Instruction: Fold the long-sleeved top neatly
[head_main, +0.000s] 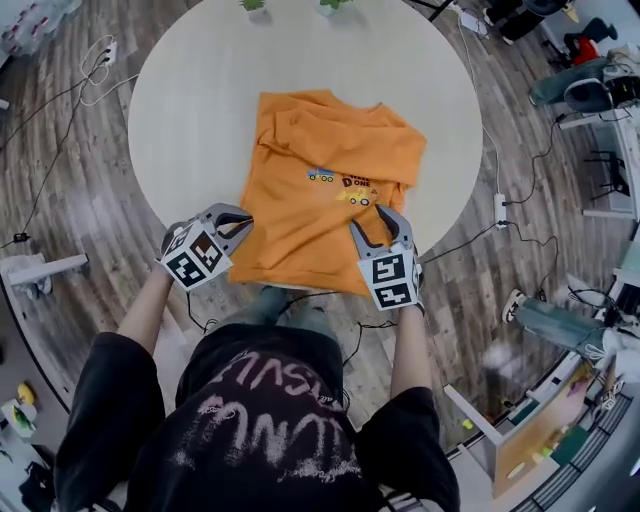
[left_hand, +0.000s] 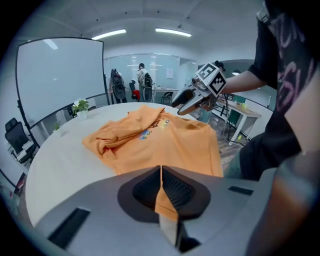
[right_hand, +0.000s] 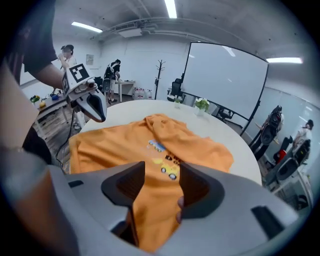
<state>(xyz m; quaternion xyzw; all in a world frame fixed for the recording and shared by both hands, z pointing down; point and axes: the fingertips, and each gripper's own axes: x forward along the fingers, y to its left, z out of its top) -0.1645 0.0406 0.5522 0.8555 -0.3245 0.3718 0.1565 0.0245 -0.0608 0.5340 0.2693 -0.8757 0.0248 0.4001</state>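
**Two grippers at the near edge of the orange top**

An orange top (head_main: 325, 190) lies on a round white table (head_main: 200, 90). It sits on the near half of the table, and its bottom edge reaches the near rim. The far part of the top is bunched up and has thick folds. The near part is flatter. A small print (head_main: 345, 185) of little cars and letters shows on the front.

A person (head_main: 260, 420) in a black shirt stands at the near side and holds a gripper in each hand.

The left gripper (head_main: 246, 221) is at the near left corner of the top. Its fingers (left_hand: 187, 190) are pressed tight together. A thin bit of the orange cloth is pinched between them.

The right gripper (head_main: 367, 222) is over the near right part of the top, just near the print. Its fingers (right_hand: 127, 185) stand wide apart. The orange cloth lies between them, but they do not squeeze it.

Both grippers point down and away from the person, toward the far side of the table.

A small green plant (head_main: 253, 5) stands at the far rim of the table. The floor (head_main: 80, 200) around the table is wood, and a few cables lie on it.
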